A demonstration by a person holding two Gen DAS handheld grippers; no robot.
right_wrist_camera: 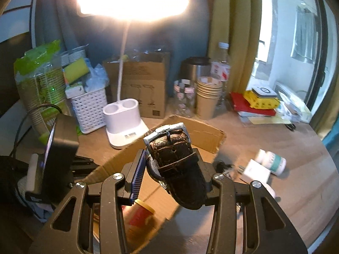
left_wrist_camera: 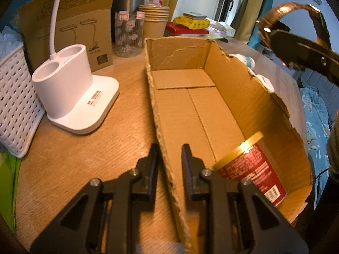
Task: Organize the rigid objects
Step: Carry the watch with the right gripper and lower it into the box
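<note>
Watch (right_wrist_camera: 175, 158) with a dark leather strap and a silver buckle sits between the fingers of the right gripper (right_wrist_camera: 172, 171), which are closed on it; the strap loop stands up above them. In the left wrist view the same watch (left_wrist_camera: 296, 31) shows at the upper right, raised above the far right side of the cardboard box (left_wrist_camera: 180, 97).

The box lies open on the wooden table (left_wrist_camera: 106, 148), its upper edges torn. Inside, near the close right corner, a red can (left_wrist_camera: 252, 169) with a gold lid lies tilted on its side. The left gripper (left_wrist_camera: 169, 169) has its fingers closed on the left wall of the box, one finger outside and one inside.

To the right of the box, on the table, a small white bottle (right_wrist_camera: 272, 162) with a teal label lies on its side, and a white charger (right_wrist_camera: 253, 172) lies just beside it.

To the left of the box stands a white desk lamp (left_wrist_camera: 72, 97) with two round holes in its base; its head shines brightly. A white woven basket (left_wrist_camera: 14, 105) is near the lamp. Behind, there are a brown carton (left_wrist_camera: 80, 27), a stack of paper cups (left_wrist_camera: 155, 19) and a clear jar (left_wrist_camera: 127, 33).
</note>
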